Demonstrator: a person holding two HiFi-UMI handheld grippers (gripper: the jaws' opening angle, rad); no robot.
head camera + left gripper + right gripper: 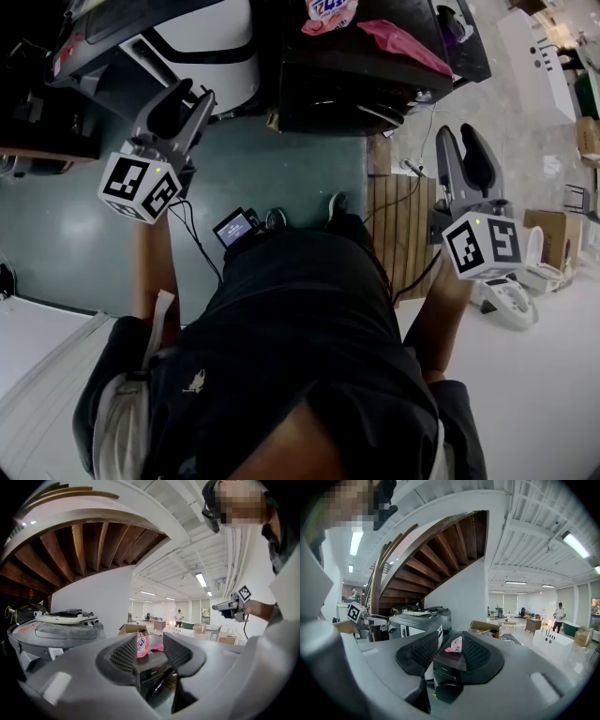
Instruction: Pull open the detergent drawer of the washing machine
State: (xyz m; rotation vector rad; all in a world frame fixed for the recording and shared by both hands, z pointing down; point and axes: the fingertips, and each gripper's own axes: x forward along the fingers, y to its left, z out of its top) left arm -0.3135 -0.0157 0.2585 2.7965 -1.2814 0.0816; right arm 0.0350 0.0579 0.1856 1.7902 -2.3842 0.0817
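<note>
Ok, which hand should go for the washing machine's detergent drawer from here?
Right, probably. The right tongs stand open just off the front corner of the washing machine; the left tongs, also open, are further away, in front of the grey appliance beside it. I can't make out the drawer itself.

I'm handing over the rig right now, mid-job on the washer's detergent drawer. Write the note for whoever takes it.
Left tool: jaws apart, empty, held in the air.
Right tool: jaws apart, empty, also in the air.
Black washing machine: ahead of both tools, with a pink bag on its top. Neither tool touches it.
Done: nothing yet. The drawer itself cannot be made out, and no view shows it pulled out.
Left: bring one tool to the drawer front, grip it, and pull it open.
</note>
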